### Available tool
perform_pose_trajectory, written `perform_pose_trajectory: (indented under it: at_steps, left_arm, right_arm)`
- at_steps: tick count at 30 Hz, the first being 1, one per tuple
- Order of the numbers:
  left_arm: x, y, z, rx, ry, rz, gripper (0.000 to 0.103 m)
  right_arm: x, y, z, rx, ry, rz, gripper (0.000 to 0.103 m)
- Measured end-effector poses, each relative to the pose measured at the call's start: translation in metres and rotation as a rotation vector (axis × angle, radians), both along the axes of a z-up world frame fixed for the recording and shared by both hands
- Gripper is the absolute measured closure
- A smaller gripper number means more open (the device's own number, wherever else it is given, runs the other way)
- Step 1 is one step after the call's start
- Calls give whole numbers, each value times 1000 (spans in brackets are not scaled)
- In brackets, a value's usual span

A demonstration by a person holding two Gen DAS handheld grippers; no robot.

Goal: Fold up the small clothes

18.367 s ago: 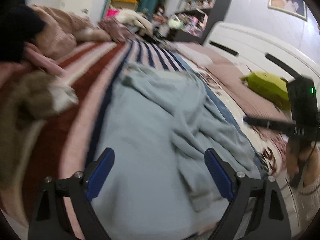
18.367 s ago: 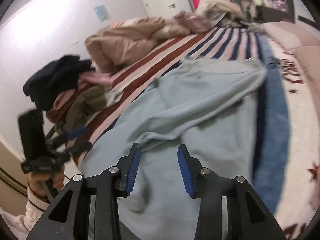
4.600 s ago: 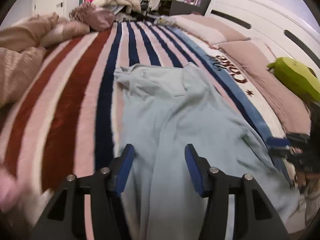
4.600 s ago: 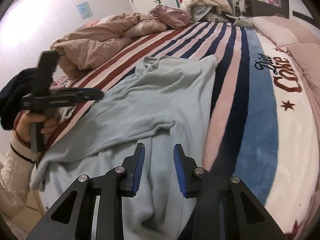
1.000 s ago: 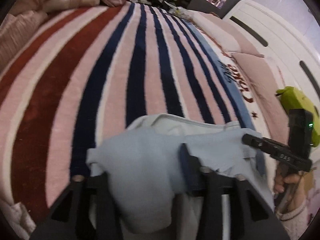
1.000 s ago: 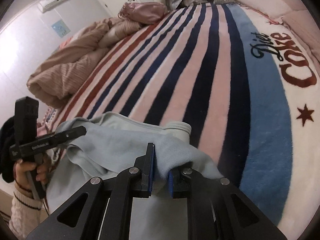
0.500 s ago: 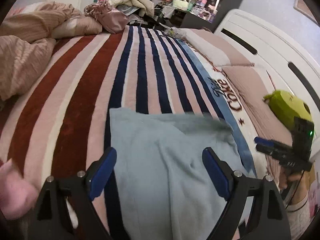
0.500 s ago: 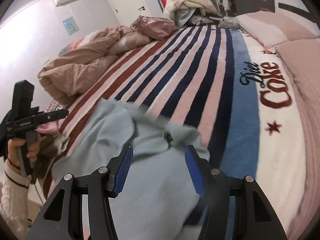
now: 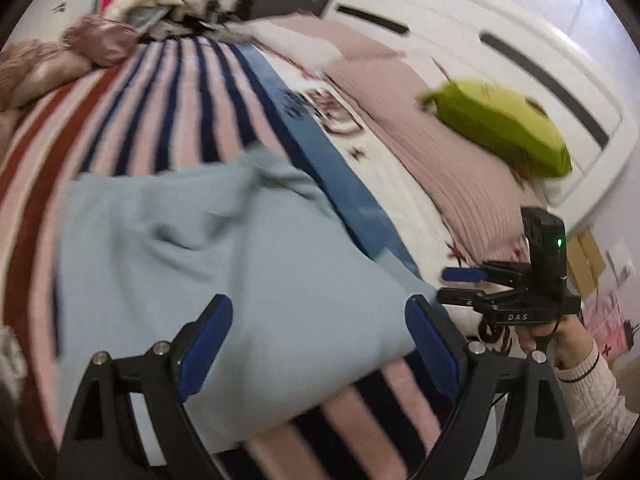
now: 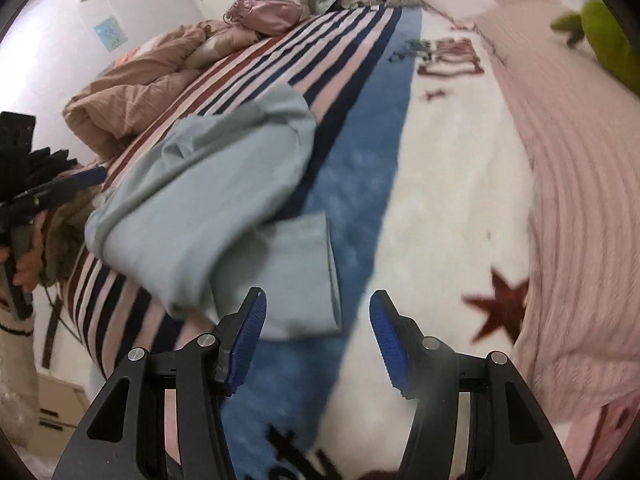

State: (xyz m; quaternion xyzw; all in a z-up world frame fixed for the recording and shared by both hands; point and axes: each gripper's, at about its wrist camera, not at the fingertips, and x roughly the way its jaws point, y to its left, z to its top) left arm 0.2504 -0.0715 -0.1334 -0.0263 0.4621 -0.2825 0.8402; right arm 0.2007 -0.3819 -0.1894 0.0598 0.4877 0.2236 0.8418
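Your left claw (image 9: pixel 316 344) is standing wide apart, and its blue pads (image 9: pixel 204 344) are touching nothing; the jaws have just been opening. The pale blue, soft fleece garment (image 9: pixel 208 264) is lying folded on the striped plush blanket (image 9: pixel 168 104) of the bed, just beyond the left claw, with its near edge close to the near border of the bed. In the right wrist view the same garment (image 10: pixel 208 184) is resting to the left of the broad blue stripe, and one flat sleeve-like part is reaching toward the right claw.

Your right claw (image 10: pixel 318 332) is also spread, about half way, and nothing is between its pads; its jaws have just been opening too. It is hanging over the blue stripe and the white part of the blanket, just beside the corner of the garment.

On the far right a lime green plush toy (image 9: pixel 500 128) is lying on the pink ribbed pillow (image 9: pixel 420 120). Both views are blurred.
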Motion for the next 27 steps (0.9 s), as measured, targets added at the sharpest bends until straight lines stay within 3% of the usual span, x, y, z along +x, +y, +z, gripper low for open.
perform_pose_trajectory:
  at_steps: [2,5,9,12,13,15,16,18,23,24,25,27]
  left_arm:
    - [1,-29,-15,33,21,-32,21]
    - [6,-69,-37,97,50,-72,41]
    - [9,-103,-63,160,51,-79,43]
    - [8,-116,-69,225,10,-45,44]
    - [7,-120,-70,254,-11,-33,48]
    - [5,-124,-75,330,-41,-3,73]
    - [7,-123,-77,361,-56,8,78]
    - [7,-118,-75,358,-79,30,92]
    - [0,-80,-54,203,-107,116,95]
    - [-2,-76,-49,188,-122,126,95]
    - [-5,-72,-44,173,-139,135,95]
    - [-12,-62,-34,140,-185,155,95]
  right_arm:
    - [-1,-2,-5,-7,-7,9,53]
    - [-4,-6,-9,7,-27,27,53]
    - [-2,-9,-17,34,-43,61,54]
    - [0,-6,-19,26,-72,89,60]
    - [0,-5,-20,20,-77,96,64]
    - [2,-3,-21,24,-85,118,69]
    - [3,-2,-22,33,-84,131,71]
    - [3,2,-22,42,-93,157,71]
    - [4,15,-23,27,-103,216,72]
    - [5,19,-23,9,-114,220,80]
    - [5,21,-22,-9,-127,217,100]
    - [7,28,-19,-45,-162,209,101]
